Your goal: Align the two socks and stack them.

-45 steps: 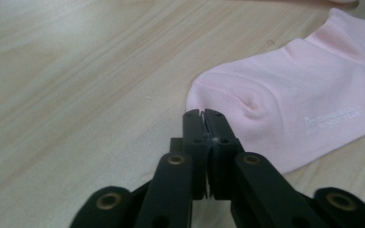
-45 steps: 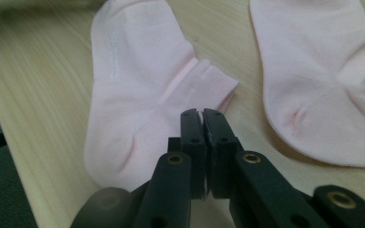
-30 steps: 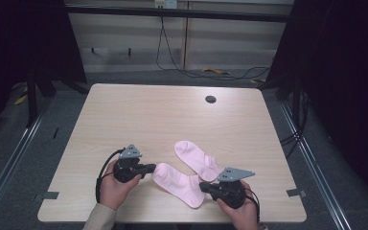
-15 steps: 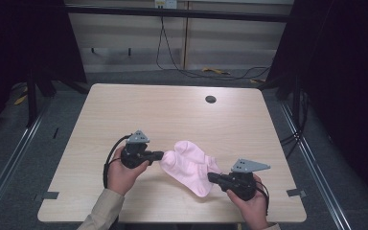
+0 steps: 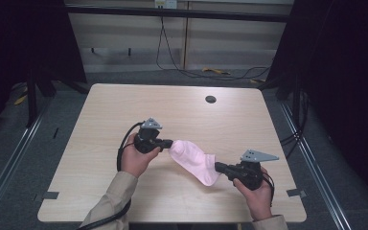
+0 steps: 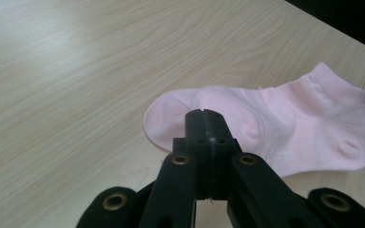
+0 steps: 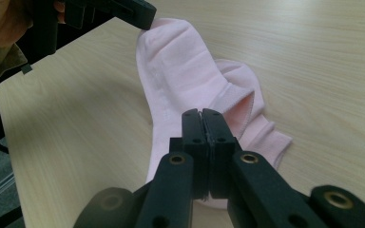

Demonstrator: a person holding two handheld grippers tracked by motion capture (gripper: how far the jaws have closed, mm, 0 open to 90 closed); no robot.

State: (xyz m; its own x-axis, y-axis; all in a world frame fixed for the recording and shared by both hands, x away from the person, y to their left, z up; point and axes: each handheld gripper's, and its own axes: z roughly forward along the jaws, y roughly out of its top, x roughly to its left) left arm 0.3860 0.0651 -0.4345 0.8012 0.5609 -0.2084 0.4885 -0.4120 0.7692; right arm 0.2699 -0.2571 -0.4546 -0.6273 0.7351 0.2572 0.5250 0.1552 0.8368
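Both tools (image 5: 168, 143) (image 5: 219, 166) pinch opposite ends of the pink sock (image 5: 191, 160).

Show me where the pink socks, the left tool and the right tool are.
pink socks (image 5: 191, 160): high view, middle of the fabric.
left tool (image 5: 168, 143): high view, jaw tips.
right tool (image 5: 218, 166): high view, jaw tips.

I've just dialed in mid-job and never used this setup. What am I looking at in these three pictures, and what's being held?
No robot arm here: a person holds a hand-held claw in each hand. The high view looks down on the pale wooden table. The left claw and right claw are both shut on pink cotton socks, laid one on the other and stretched between them. The other two pictures come from cameras riding on each claw, looking along its black jaws: the left claw pinches one end, the right claw the other. A small dark round hole sits near the table's far edge.
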